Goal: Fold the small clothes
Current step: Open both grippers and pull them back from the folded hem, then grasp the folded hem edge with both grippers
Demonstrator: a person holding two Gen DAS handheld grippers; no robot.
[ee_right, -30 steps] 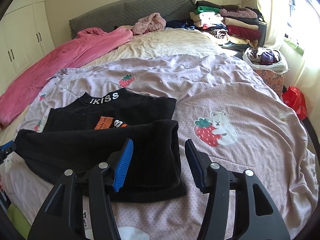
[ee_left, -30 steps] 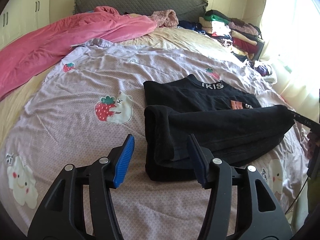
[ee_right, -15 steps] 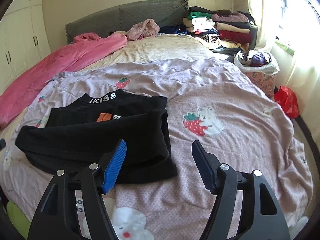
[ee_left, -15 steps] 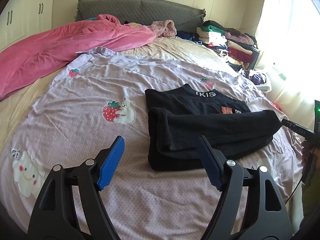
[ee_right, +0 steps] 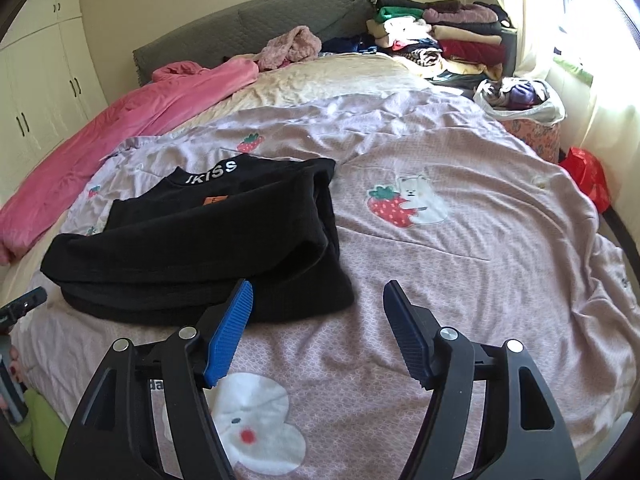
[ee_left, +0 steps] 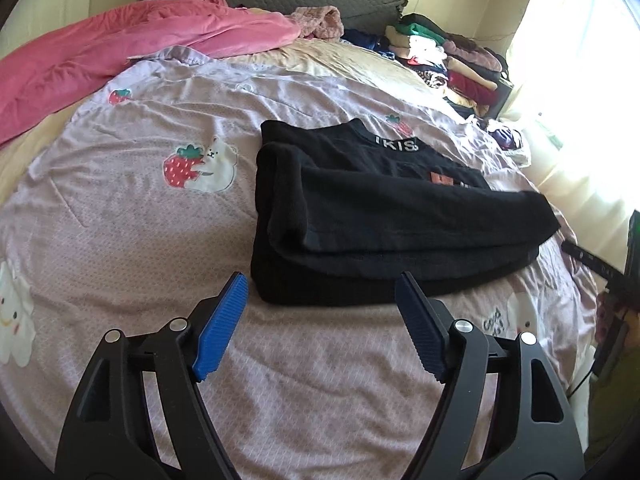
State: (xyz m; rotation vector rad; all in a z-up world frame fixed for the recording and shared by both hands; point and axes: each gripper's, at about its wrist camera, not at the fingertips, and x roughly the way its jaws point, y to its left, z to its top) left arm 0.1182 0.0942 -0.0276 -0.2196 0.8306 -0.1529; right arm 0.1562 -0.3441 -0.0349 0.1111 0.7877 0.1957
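On the bed's lilac strawberry-print quilt (ee_left: pixel 132 240) a black sweatshirt (ee_left: pixel 384 224) is laid flat, its lower part doubled up over the chest so that only the white-lettered collar and an orange patch show above the fold. One fold is judged done, with the garment lying as a long band (a sleeve seems tucked within, though this cannot be told for sure). A crosswise fold is probably called for next: an end of the band would need to be gripped and carried over toward the other.

Neither claw is touching cloth. The left claw (ee_left: pixel 320 320) is spread wide and holds nothing, poised just short of the sweatshirt's near hem. The right claw (ee_right: pixel 318 316) is likewise spread wide and empty, its left pad hovering over the sweatshirt's near corner. Further off, a pink blanket (ee_left: pixel 120 40) and stacked clothes (ee_right: pixel 440 32) are seen by the headboard.
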